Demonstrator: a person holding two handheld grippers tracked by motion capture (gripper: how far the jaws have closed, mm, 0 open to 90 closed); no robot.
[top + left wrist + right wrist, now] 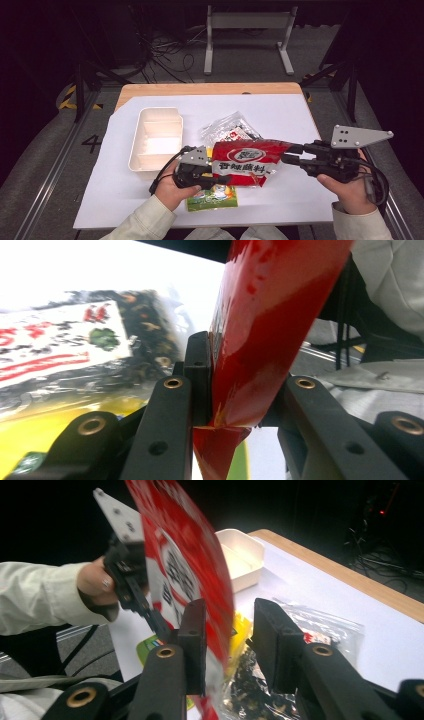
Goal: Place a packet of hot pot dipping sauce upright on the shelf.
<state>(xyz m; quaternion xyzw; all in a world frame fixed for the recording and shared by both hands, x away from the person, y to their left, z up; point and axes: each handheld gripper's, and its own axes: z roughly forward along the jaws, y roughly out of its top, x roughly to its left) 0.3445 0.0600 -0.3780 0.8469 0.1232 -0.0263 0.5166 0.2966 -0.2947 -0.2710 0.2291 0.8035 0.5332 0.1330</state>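
Two grippers: both at the red packet (247, 162), which is held up above the table, spanning between them.
Left gripper (220, 176): jaws clamped on the left end of the red packet; in the left gripper view the packet's edge (250, 365) is pinched between the two black jaws and rises from them.
Right gripper (292, 154): jaws parted at the right end of the packet. In the right gripper view the packet (190, 570) lies against the left jaw, and a clear gap separates it from the right jaw.
Left hand (175, 187): wrapped around the left gripper body, pale sleeve entering from the bottom edge.
Right hand (350, 187): holding the right gripper body beneath its grey three-cornered plate (361, 136).
Red packet position: over the middle of the white sheet (295, 112), tilted on edge, printed face toward the high view.
Clear packet (230, 129): flat on the sheet, just behind the red packet, dark contents visible.
Green-yellow packet (212, 197): flat on the sheet, just below the left gripper.
White tray (156, 137): on the sheet, left of the packets, divided into compartments.
Table (210, 89): wooden top, visible along the far edge of the sheet.
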